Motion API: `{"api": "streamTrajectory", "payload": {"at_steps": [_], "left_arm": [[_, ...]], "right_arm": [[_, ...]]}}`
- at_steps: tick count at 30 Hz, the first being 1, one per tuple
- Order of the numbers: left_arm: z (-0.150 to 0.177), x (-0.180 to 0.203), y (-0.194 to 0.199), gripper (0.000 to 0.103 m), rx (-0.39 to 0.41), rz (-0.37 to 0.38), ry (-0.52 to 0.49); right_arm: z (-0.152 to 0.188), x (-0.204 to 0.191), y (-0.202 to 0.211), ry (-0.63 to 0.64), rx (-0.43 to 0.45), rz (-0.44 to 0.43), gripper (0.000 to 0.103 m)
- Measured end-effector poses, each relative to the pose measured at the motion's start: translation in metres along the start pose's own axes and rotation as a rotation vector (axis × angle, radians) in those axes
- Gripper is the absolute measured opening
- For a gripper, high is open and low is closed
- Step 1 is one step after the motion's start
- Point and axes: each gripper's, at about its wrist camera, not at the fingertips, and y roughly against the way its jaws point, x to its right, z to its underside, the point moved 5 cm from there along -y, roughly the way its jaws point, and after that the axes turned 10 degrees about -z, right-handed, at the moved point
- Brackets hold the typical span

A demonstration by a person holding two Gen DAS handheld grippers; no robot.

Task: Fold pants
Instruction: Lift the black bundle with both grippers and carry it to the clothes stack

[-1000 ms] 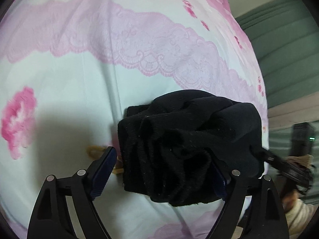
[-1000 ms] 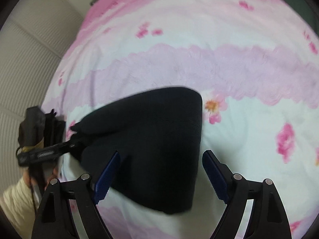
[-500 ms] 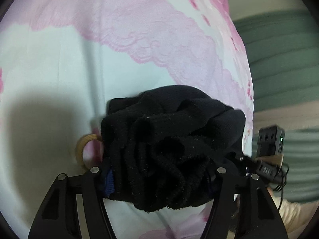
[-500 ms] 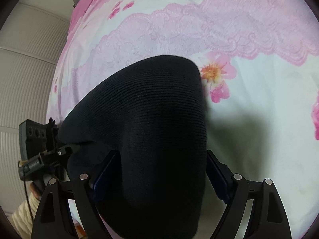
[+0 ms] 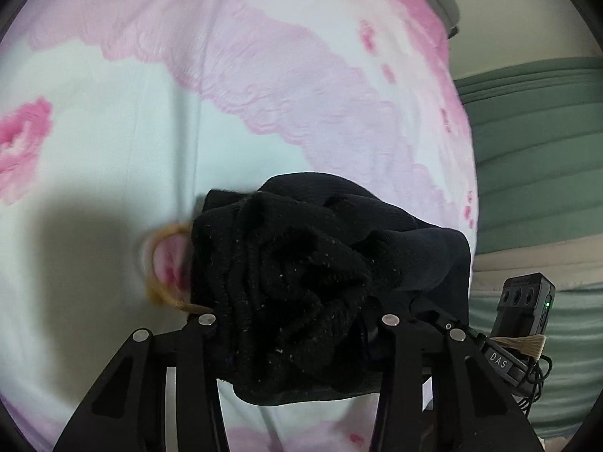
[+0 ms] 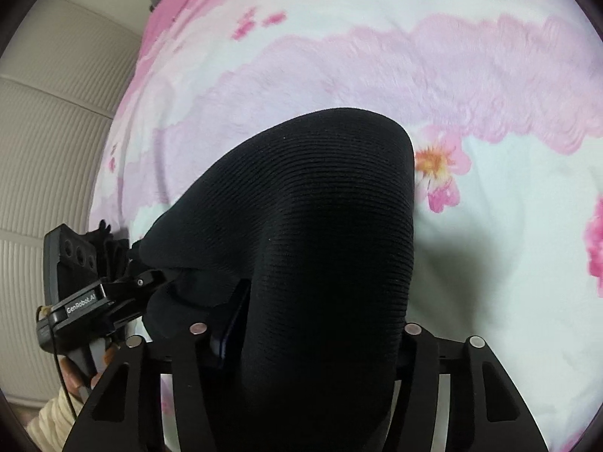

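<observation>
The black knit pants [image 5: 301,286] lie bundled on a pink-and-white floral bedsheet [image 5: 113,150]. In the left wrist view my left gripper [image 5: 297,339] is shut on the crumpled end of the bundle, its pads hidden in the fabric. In the right wrist view the smooth folded side of the pants [image 6: 324,248] bulges up, and my right gripper [image 6: 305,342] is shut on it. The left gripper [image 6: 150,278] also shows there, clamped on the bundle's left end. The right gripper [image 5: 448,331] shows at the bundle's right edge in the left wrist view.
A tan hair tie [image 5: 162,263] lies on the sheet just left of the bundle. Green bedding [image 5: 535,158] lies past the bed's right edge. A ribbed cream wall [image 6: 45,150] stands beyond the bed's left edge.
Both grippers moved in around the bundle and closed on it. The pants now bulge up between the fingers.
</observation>
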Motion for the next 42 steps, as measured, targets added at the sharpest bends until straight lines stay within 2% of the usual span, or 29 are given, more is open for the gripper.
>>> {"api": "streamTrajectory", "payload": {"at_steps": [6,13,18,23,32,39,42], "left_arm": [[0.032,0.039,0.078,0.043,0.123,0.027,-0.113],[0.081,0.078,0.176,0.044,0.285,0.036,-0.257],[0.119,0.096,0.237,0.045,0.392,0.051,-0.309],[0.165,0.105,0.289,0.045,0.481,0.049,-0.319],[0.249,0.1,0.357,0.045,0.591,0.027,-0.339],[0.308,0.081,0.402,0.045,0.636,0.012,-0.329],[0.324,0.071,0.419,0.045,0.656,-0.005,-0.323]], "right_arm": [[0.018,-0.036,0.061,0.066,0.089,-0.035,0.055],[0.061,-0.094,0.152,0.146,0.222,-0.055,0.055],[0.096,-0.136,0.21,0.231,0.312,-0.069,0.055],[0.131,-0.169,0.254,0.295,0.365,-0.099,0.055],[0.206,-0.204,0.297,0.368,0.432,-0.156,0.055],[0.269,-0.228,0.317,0.417,0.464,-0.174,0.055],[0.292,-0.24,0.319,0.429,0.462,-0.187,0.055]]}}
